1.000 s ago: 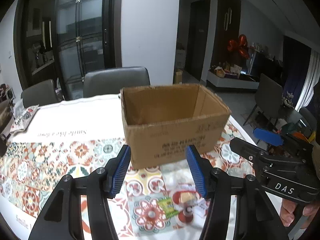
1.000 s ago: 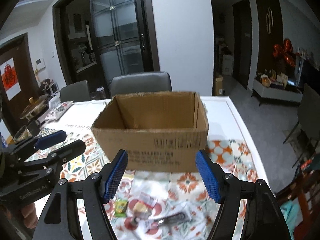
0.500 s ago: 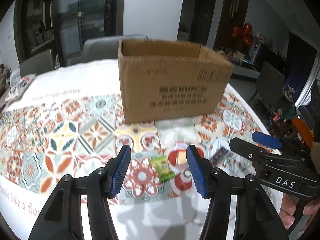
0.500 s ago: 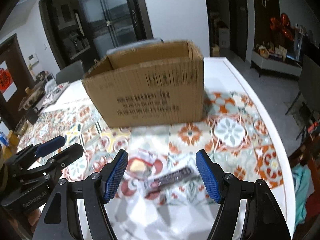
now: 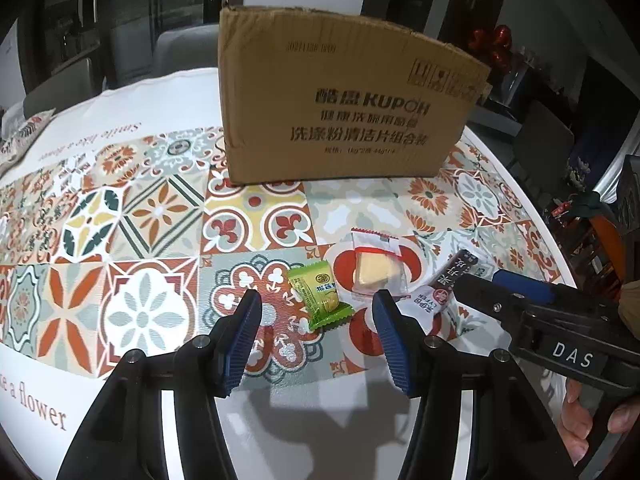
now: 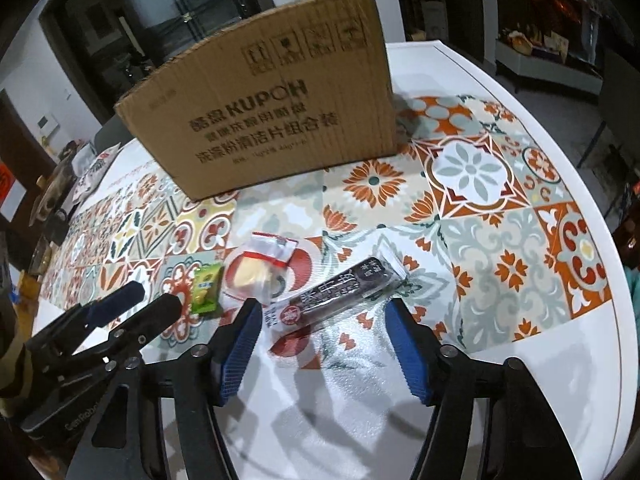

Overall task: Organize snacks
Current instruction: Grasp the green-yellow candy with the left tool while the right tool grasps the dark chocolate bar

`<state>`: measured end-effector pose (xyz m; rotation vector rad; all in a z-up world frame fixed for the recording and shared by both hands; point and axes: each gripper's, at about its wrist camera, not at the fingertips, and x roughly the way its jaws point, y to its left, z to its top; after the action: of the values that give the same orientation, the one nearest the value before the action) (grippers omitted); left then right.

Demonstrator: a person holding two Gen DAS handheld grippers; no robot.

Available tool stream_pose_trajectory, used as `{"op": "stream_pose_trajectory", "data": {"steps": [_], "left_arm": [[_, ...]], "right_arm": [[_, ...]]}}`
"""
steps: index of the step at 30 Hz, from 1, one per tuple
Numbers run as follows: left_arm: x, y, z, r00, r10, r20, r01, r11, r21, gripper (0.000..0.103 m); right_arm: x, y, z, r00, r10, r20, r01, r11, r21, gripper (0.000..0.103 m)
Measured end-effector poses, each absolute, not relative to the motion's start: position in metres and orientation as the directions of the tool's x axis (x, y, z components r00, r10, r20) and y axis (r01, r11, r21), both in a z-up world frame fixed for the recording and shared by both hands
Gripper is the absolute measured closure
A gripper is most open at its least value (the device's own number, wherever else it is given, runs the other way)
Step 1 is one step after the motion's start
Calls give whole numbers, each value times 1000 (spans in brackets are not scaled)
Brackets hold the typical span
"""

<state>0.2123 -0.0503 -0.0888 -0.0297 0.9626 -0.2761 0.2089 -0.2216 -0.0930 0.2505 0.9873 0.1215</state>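
Tools in your hands have dropped toward the counter point(image 5: 120, 100): left tool point(image 5: 316, 338) half-wide and empty over the green snack point(image 5: 320, 295), right tool point(image 6: 325, 346) closing, empty, around the dark bar point(image 6: 340, 290). Box point(image 5: 340, 96) waits beyond; grasping comes next.

One cardboard box point(image 5: 344, 108) stands on the table point(image 5: 132, 96), which carries one tile-patterned cloth point(image 5: 156, 216). Three wrapped snacks lie in front of the box: one green packet point(image 5: 320, 294), one clear packet with a yellow block inside point(image 5: 376, 264), and one long dark bar point(image 6: 340, 294). Two claws are in view, one left claw point(image 5: 318, 338) and one right claw point(image 6: 326, 344), each with two blue-padded fingers. At least two grey chairs point(image 5: 184, 52) show beyond the far edge of the table. One cluster of red balloons point(image 5: 490, 44) shows in the background.
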Motion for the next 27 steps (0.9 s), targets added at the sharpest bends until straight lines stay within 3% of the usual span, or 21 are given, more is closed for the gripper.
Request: {"op": "stream_pose_trajectory", "data": {"steps": [11,17,23,26,27], "left_arm": [[234,-54,-109,499,-247,-830,196,966,-170,49],[242,-55,-113,496,-242,-834,188,968,-169,52],[249,-55,-117,492,-232,-839,175,970,-166,58],[251,-57,-118,495,-220,-840,176,973,-152,64],[251,-58,-118,499,-208,-841,177,975,-135,71]], "right_arm": [[233,-216,-106,526,214,-823,4,967,255,51],[246,-208,-108,526,192,-829,-22,977,212,61],[248,-200,-112,521,154,-839,-43,987,154,65],[249,-196,-113,527,123,-841,-56,992,110,70],[249,-195,-113,529,119,-840,-62,993,102,72]]}}
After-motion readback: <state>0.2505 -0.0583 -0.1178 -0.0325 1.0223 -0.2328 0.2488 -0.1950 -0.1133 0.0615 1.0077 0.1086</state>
